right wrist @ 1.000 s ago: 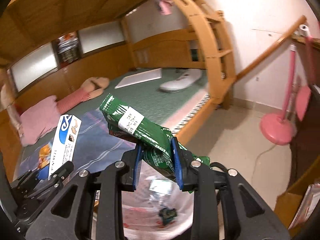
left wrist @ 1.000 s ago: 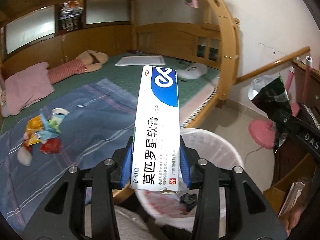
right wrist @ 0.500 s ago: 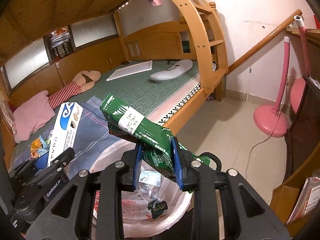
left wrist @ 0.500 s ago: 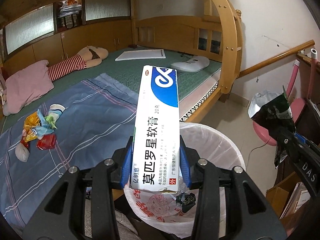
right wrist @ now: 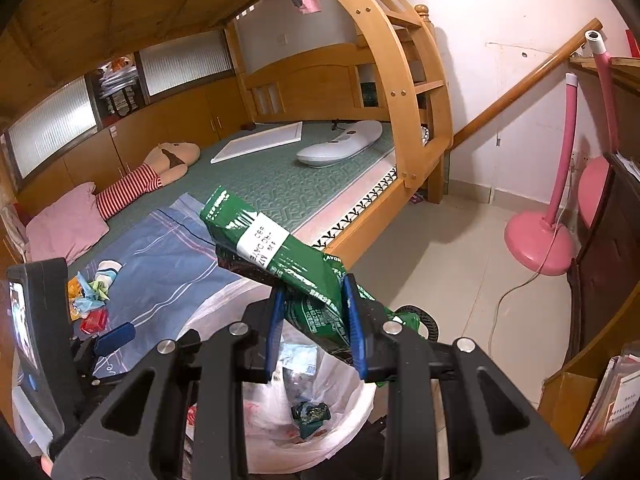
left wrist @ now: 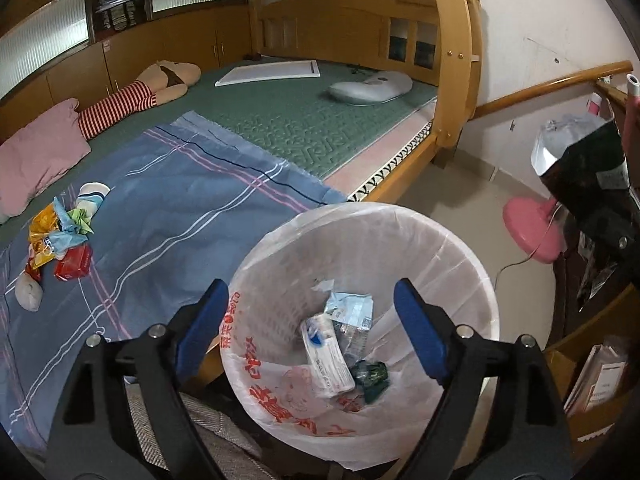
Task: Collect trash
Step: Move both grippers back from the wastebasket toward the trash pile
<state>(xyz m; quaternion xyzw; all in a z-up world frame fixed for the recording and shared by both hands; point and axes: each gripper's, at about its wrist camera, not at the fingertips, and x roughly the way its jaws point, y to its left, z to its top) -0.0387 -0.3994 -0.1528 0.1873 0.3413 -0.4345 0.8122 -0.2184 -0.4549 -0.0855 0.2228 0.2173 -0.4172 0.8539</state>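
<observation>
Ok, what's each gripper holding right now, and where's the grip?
Left gripper: nothing, open over the bin. Right gripper: green wrapper, pinched near its lower end.

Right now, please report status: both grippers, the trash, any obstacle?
Left gripper open above the trash bin; ointment box inside. Right gripper shut on green wrapper. More wrappers on the bed. No obstacle.

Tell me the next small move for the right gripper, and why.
Probably open the right gripper to drop the green wrapper. It is clamped on the wrapper above the lined trash bin, while the left gripper is open and the white box lies in the bin.
</observation>
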